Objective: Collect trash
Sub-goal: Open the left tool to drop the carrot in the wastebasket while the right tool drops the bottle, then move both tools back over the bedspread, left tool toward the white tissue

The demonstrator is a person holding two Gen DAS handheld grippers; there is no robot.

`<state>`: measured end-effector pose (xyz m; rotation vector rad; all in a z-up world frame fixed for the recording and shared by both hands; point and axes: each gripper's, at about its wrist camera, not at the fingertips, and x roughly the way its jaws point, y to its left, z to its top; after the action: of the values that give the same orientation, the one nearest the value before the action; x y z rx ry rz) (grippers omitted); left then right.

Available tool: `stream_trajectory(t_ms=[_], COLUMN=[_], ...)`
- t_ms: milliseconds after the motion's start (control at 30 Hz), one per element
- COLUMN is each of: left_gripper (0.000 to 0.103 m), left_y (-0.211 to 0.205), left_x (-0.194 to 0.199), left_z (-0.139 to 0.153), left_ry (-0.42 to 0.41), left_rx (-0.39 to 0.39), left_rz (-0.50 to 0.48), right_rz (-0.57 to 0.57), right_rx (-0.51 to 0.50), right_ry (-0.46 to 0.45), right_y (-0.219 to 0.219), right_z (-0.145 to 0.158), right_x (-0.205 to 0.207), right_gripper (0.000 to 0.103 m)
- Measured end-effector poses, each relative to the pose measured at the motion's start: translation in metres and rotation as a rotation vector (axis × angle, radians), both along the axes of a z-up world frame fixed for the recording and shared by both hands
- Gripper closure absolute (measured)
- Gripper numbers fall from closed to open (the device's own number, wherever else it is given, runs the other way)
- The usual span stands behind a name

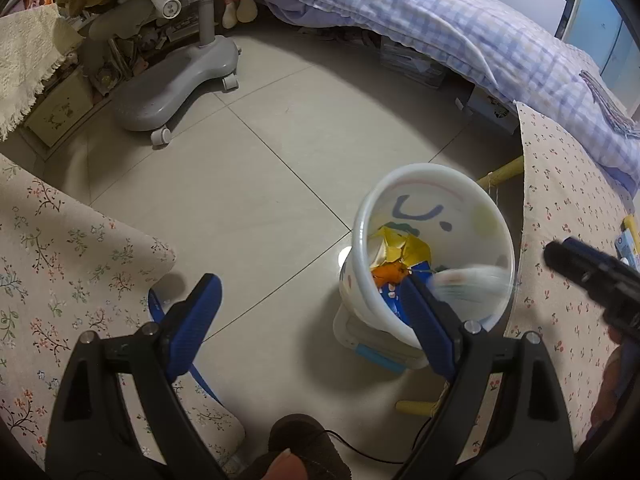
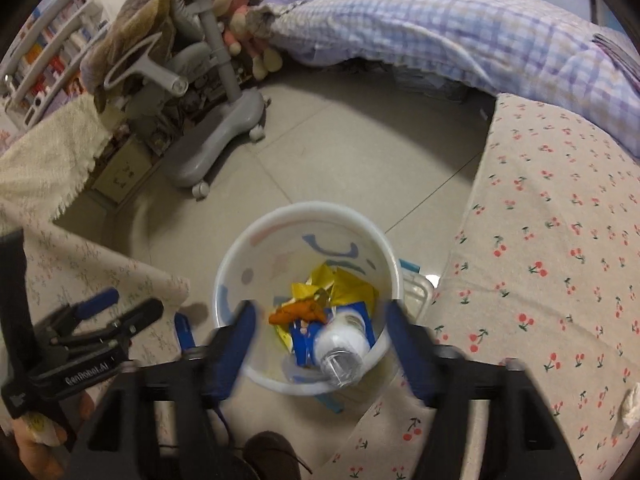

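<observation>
I have the right gripper (image 2: 320,344) poised directly above the white plastic waste bin with a drawn blue smile inside (image 2: 240,240), its blue-padded fingers (image 2: 236,344) spread apart with nothing pressed between them. Below that gap a clear plastic bottle with a white label (image 2: 340,350) lies inside the bin, mouth toward my camera, so I judge that piece as delivered. It rests on what is already collected: crumpled yellow foil wrappers (image 2: 340,286), an orange scrap like peel (image 2: 298,312) and a blue snack packet (image 2: 304,338). My left gripper (image 1: 308,308) hangs beside the bin over the grey tiled floor (image 1: 240,160), fingers wide apart and empty; from its camera the bottle shows only as a pale blur at the bin's near rim. So the bin holds several pieces and both tools are free. As for what is left, I see a small crumpled whitish wad (image 2: 630,402) on the cherry-print cloth (image 2: 560,240) at the right edge of the right view; it may be a tissue, though I cannot tell for sure. The floor in view shows no loose litter. Clutter around the grey wheeled chair base (image 1: 176,92) is too far off to judge.
</observation>
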<state>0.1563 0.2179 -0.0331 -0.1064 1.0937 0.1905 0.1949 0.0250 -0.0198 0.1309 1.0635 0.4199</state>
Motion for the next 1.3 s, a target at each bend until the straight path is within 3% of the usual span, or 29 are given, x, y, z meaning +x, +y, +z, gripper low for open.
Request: stream_trajectory(t_ms=[400, 500, 767, 1067, 1300], left_gripper=[0.011, 0.003, 0.003, 0.003, 0.003], left_y=[-0.021, -0.032, -0.060, -0.112, -0.174], left_x=[-0.003, -0.004, -0.006, -0.006, -0.006], left_z=[-0.002, -0.004, -0.006, -0.002, 0.005], left_ry=[0.011, 0.017, 0.026, 0.020, 0.006], left_rx=[-0.042, -0.051, -0.039, -0.035, -0.044], left_rz=[-0.058, -0.088, -0.147, -0.230, -0.343], right_rz=[-0.086, -0.113, -0.198, -0.308, -0.351], right_rx=[-0.061, -0.085, -0.136, -0.146, -0.173], right_ry=[-0.059, -0.074, -0.101, -0.092, -0.088], right_y=[-0.059, -0.085, -0.156, -0.238, -0.292], right_z=[0.025, 0.030, 0.037, 0.033, 0.025], right_x=[-0.025, -0.036, -0.059, -0.087, -0.117], right_gripper=[0.023, 0.022, 0.021, 0.021, 0.021])
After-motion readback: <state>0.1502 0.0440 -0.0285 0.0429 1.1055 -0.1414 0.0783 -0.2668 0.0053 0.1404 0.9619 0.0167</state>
